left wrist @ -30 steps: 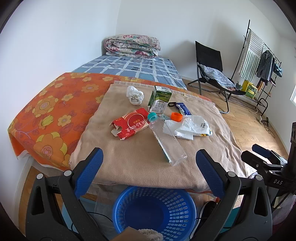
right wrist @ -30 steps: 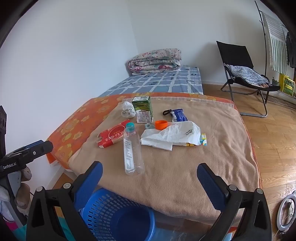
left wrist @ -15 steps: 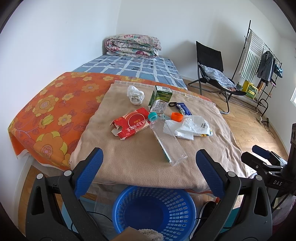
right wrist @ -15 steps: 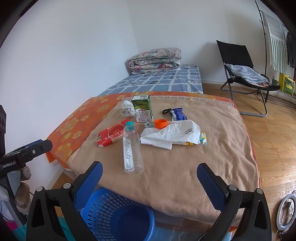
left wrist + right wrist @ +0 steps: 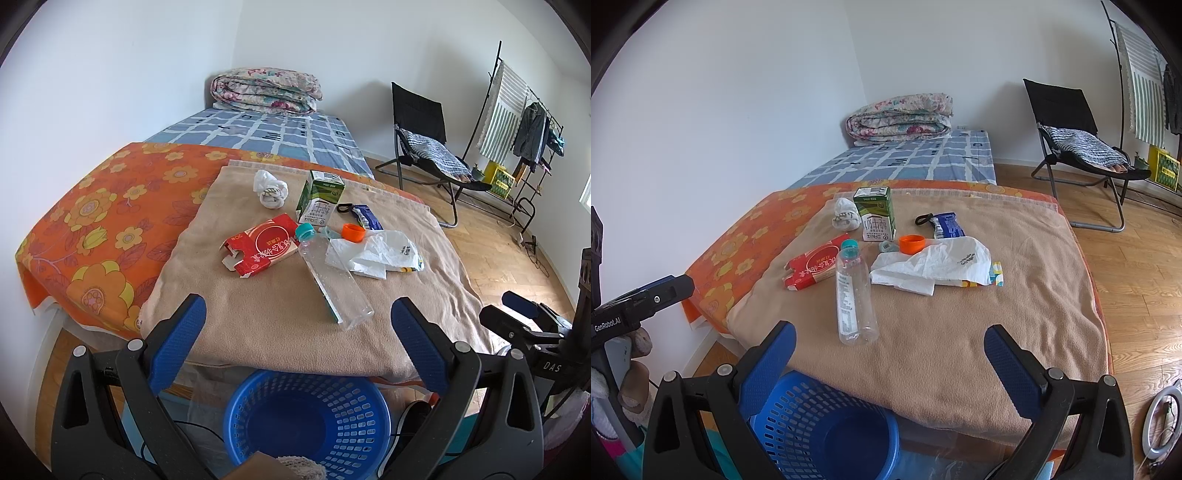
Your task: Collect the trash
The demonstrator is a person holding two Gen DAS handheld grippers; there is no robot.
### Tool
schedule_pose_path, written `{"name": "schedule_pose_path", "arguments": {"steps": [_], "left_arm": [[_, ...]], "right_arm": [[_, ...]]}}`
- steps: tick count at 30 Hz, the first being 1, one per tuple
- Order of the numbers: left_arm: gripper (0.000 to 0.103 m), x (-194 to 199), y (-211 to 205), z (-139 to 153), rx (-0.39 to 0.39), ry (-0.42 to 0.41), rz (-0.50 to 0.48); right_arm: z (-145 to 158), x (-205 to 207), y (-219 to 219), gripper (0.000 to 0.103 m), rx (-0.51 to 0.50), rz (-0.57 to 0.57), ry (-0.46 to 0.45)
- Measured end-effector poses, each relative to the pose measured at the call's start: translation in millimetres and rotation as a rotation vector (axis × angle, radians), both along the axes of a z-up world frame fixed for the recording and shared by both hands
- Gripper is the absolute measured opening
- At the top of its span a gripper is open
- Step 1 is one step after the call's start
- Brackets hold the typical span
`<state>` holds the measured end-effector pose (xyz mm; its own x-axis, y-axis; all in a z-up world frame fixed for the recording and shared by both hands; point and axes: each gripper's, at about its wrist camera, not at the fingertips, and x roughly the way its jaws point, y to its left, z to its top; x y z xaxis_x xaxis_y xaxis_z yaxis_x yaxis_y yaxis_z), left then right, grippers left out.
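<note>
Trash lies on a tan blanket (image 5: 258,314) over the bed: a clear plastic bottle (image 5: 332,280) (image 5: 854,295), a red carton (image 5: 260,245) (image 5: 812,266), a green milk carton (image 5: 319,197) (image 5: 876,218), a white plastic bag (image 5: 376,253) (image 5: 934,264), an orange cap (image 5: 352,232) (image 5: 911,243), a blue wrapper (image 5: 365,218) (image 5: 947,223) and a crumpled white wad (image 5: 271,190) (image 5: 845,214). A blue basket (image 5: 306,421) (image 5: 820,432) stands on the floor below the bed's near edge. My left gripper (image 5: 299,339) and right gripper (image 5: 888,354) hang open and empty above the basket, short of the bottle.
An orange flowered sheet (image 5: 96,221) and a blue checked sheet (image 5: 266,129) cover the bed, with a folded quilt (image 5: 266,88) at the far end. A black folding chair (image 5: 424,136) and a clothes rack (image 5: 517,110) stand on the wood floor to the right.
Both views have crept slightly forward toward the bed. Both grippers stay open, and the trash has not moved.
</note>
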<state>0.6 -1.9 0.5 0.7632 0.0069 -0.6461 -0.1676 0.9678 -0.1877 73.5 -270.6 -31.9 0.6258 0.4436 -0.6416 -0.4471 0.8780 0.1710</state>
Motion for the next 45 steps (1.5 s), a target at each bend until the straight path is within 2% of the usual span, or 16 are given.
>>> {"name": "schedule_pose_path", "arguments": {"steps": [36,45], "left_arm": [[0.102,0.1,0.0,0.1,-0.001,0.003,0.000],[0.102,-3.0,14.2,-20.9,0.018,0.030,0.012]], "right_arm": [[-3.8,0.1,-0.8,0.103,-0.013,0.006,0.019],[-9.8,6.5,0.7,0.103,-0.041,0.000,0.064]]}}
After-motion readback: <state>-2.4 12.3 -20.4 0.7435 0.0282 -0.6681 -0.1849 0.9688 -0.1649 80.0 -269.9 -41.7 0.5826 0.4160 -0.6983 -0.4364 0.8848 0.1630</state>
